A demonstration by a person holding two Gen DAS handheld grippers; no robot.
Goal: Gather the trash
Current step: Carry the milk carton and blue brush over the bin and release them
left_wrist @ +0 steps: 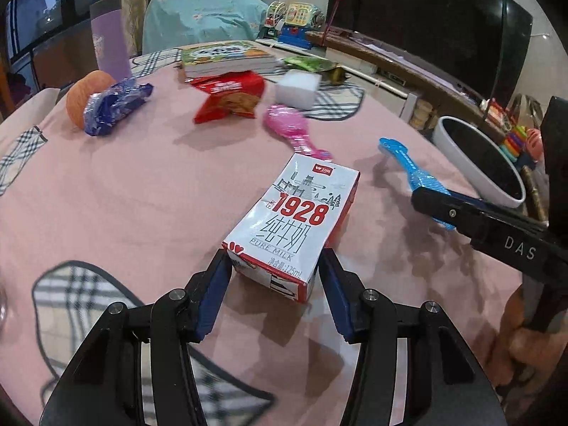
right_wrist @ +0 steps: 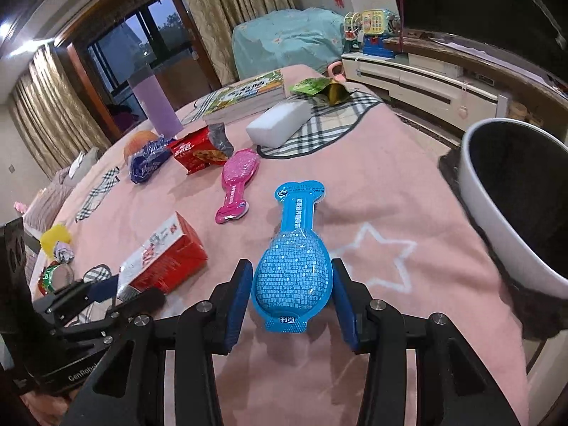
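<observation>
Pink cloth covers the tabletop (left_wrist: 124, 195), where a white and red milk carton (left_wrist: 294, 223) lies on its side between the fingers of the left gripper (left_wrist: 275, 266). Those fingers are spread about as wide as the carton's near end, at or just off its two faces; a firm grip cannot be confirmed. The right gripper (right_wrist: 291, 284) is set likewise around the bulb of a blue sachet (right_wrist: 293, 269) lying flat, its fingers just beside the edges and not visibly pressing. A white bin (right_wrist: 514, 206) is seen at the tabletop's right edge, near the sachet. For a good pickup, each pair of fingers is best lowered close to the cloth and closed squarely. The sachet is thin and may slip, so its thicker bulb should be pinched.
</observation>
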